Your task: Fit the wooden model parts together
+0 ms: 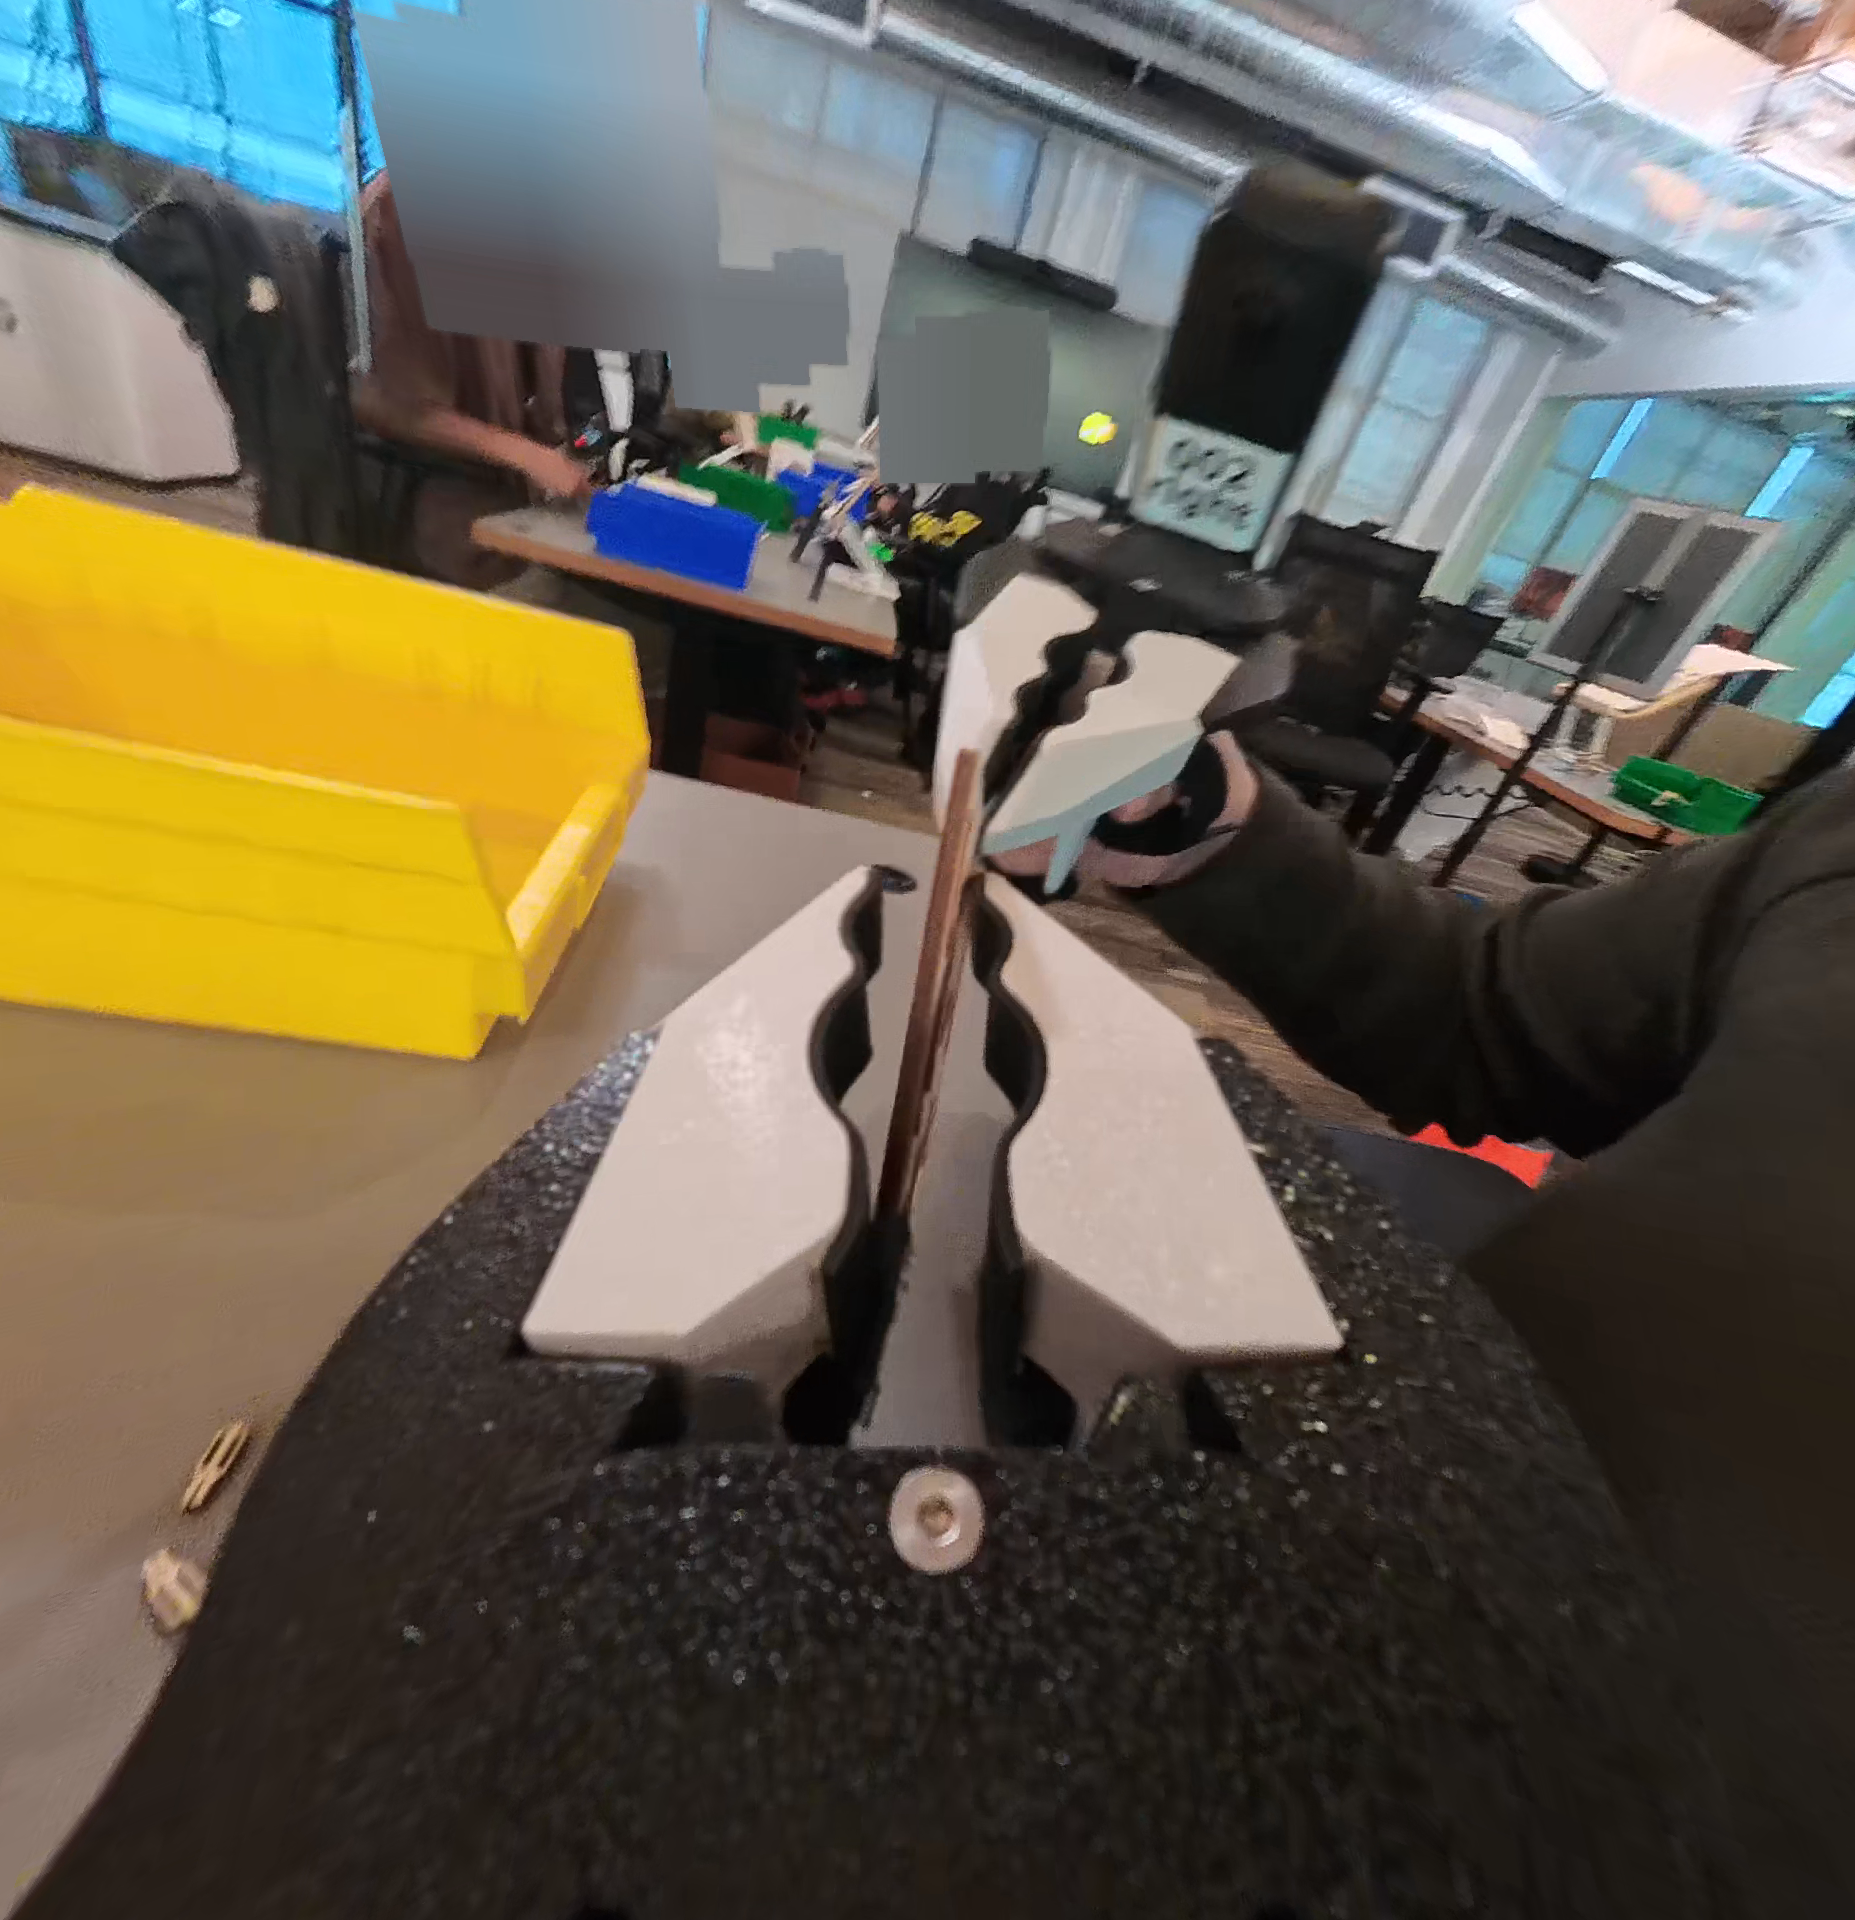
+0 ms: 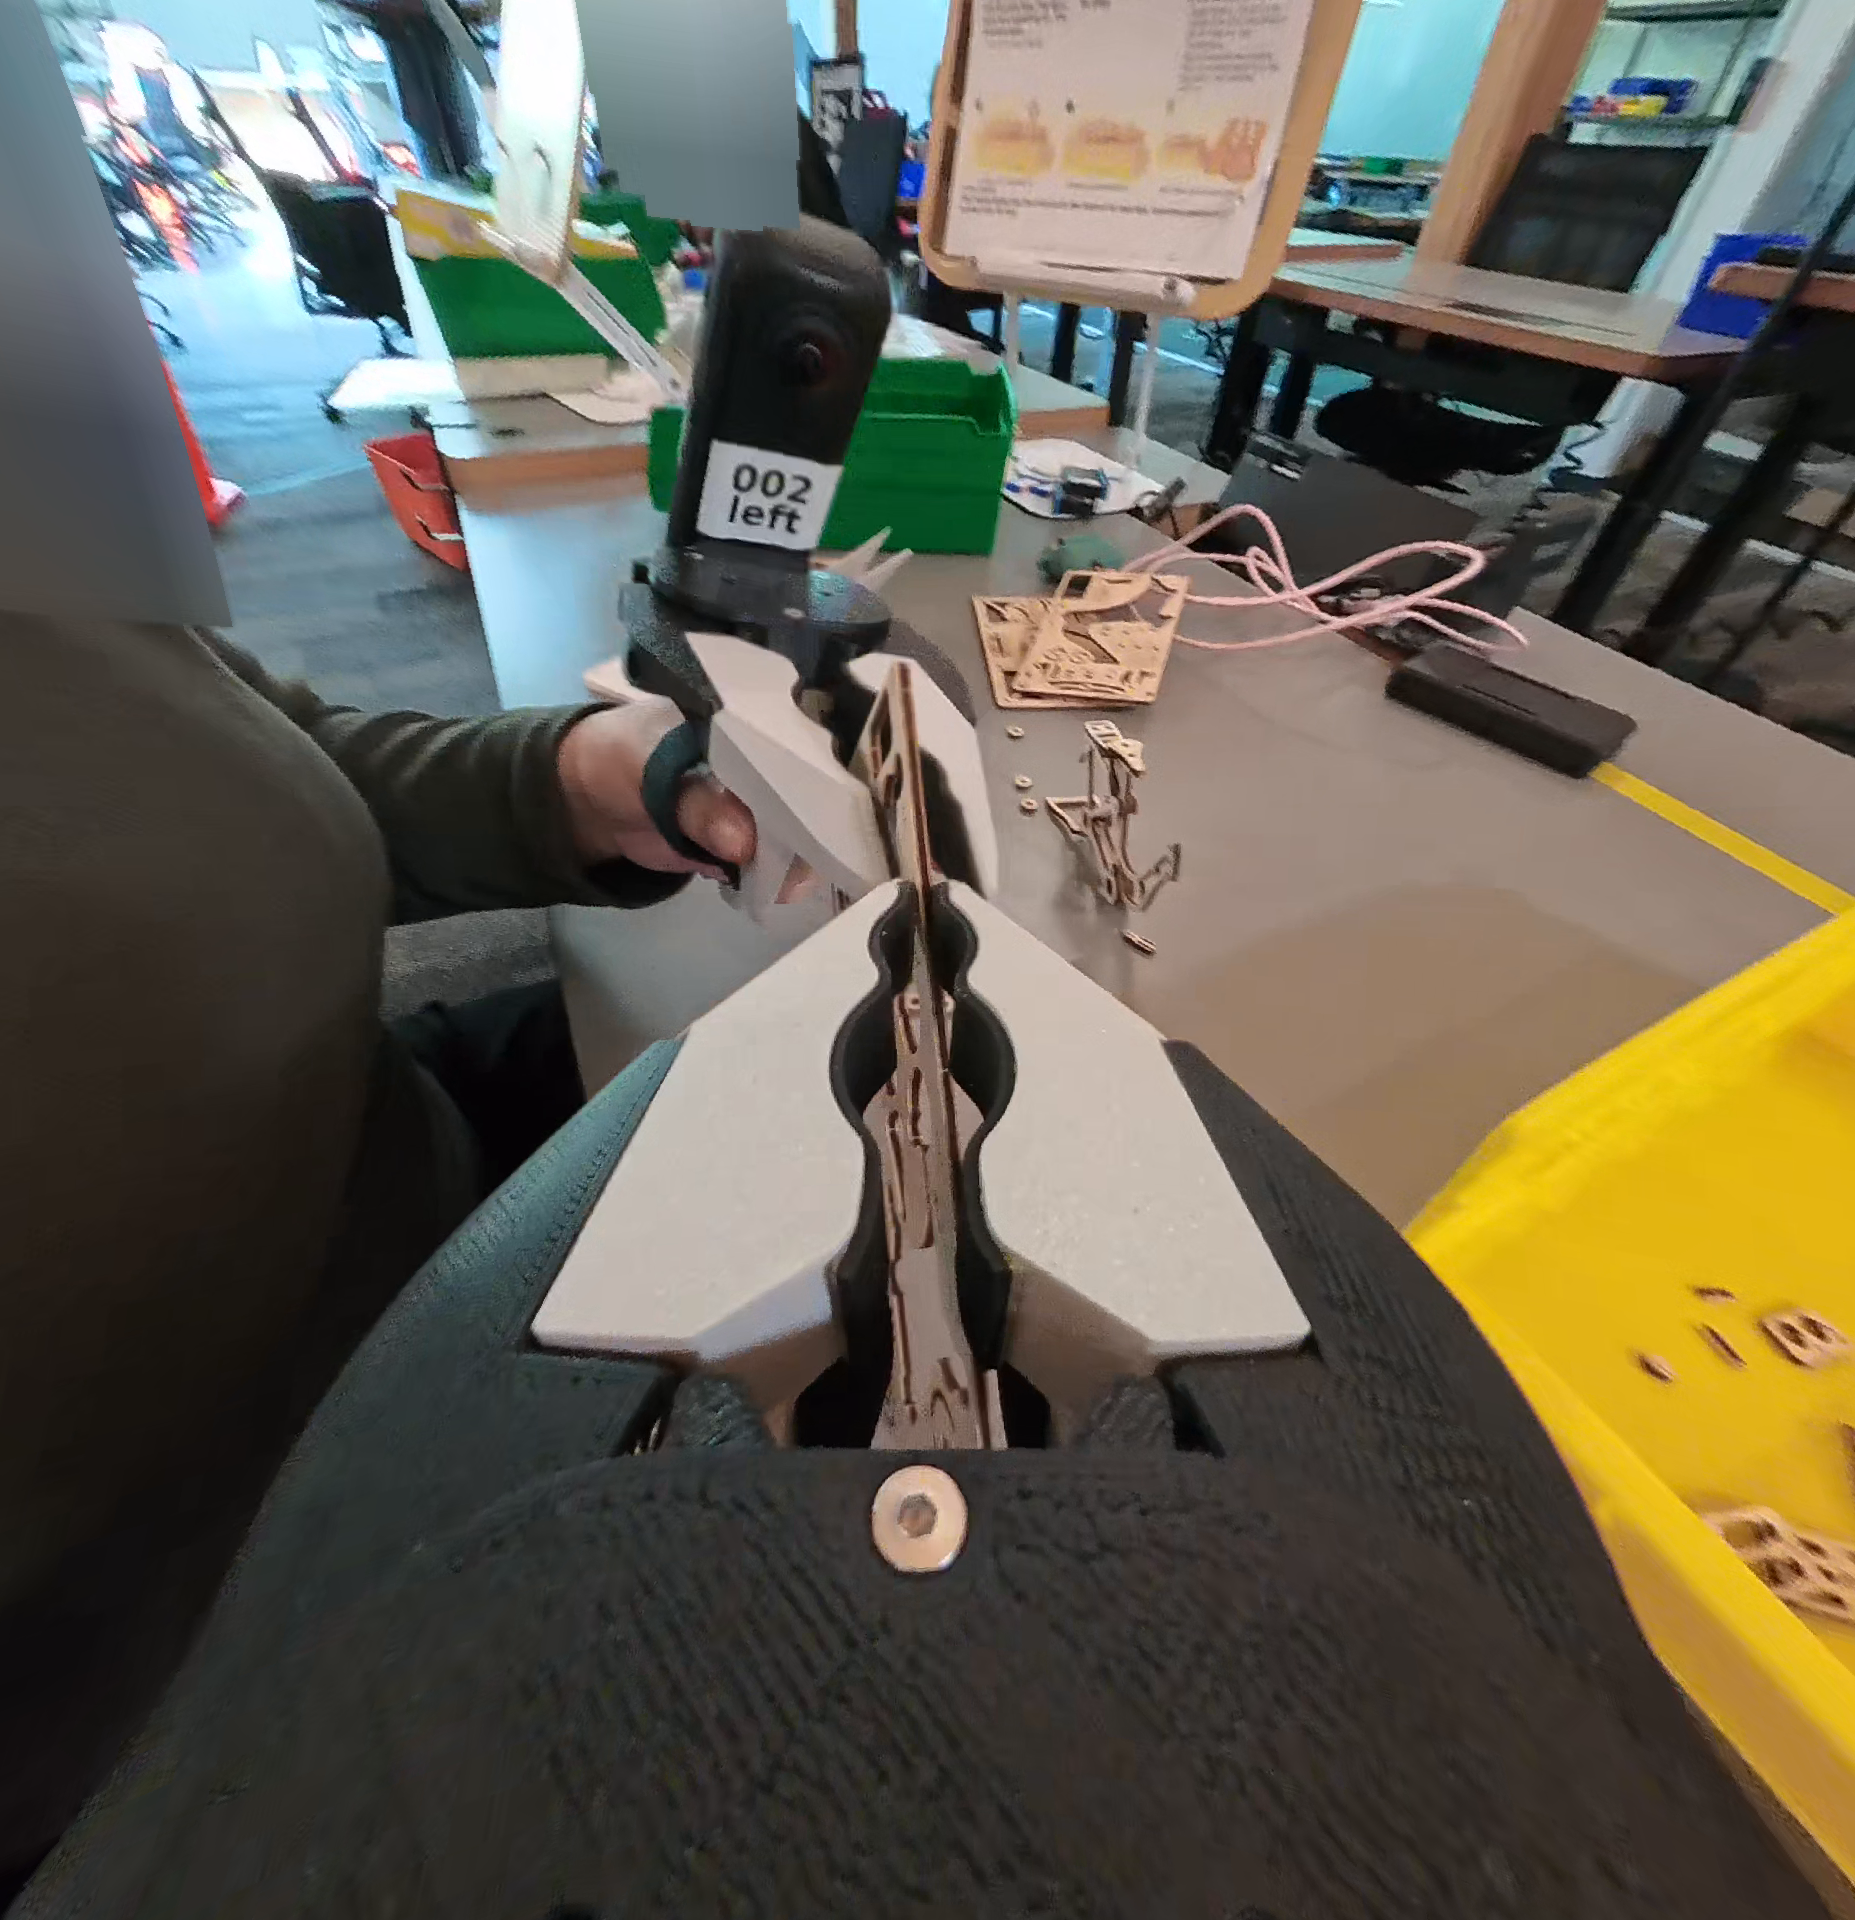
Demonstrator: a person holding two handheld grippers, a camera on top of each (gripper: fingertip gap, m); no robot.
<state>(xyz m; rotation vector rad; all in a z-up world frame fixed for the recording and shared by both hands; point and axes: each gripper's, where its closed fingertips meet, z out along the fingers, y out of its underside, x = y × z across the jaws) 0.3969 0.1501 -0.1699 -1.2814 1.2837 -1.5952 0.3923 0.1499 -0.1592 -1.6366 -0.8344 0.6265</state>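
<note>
Now both tongs, left tongs (image 1: pixel 928 883) and right tongs (image 2: pixel 918 899), pinch one thin, brittle laser-cut wooden sheet (image 2: pixel 928 1143) edge-on, so grip solid margins.

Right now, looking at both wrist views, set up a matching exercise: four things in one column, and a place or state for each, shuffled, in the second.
Things
1. yellow bin
2. thin wooden sheet
3. part-built wooden frame
4. pink cord

Places or states
A. standing on the grey table, apart from both grippers
B. clamped edge-on in the right gripper
C. holding loose wooden offcuts
D. lying looped near a black box

Pairs: 1-C, 2-B, 3-A, 4-D
</note>
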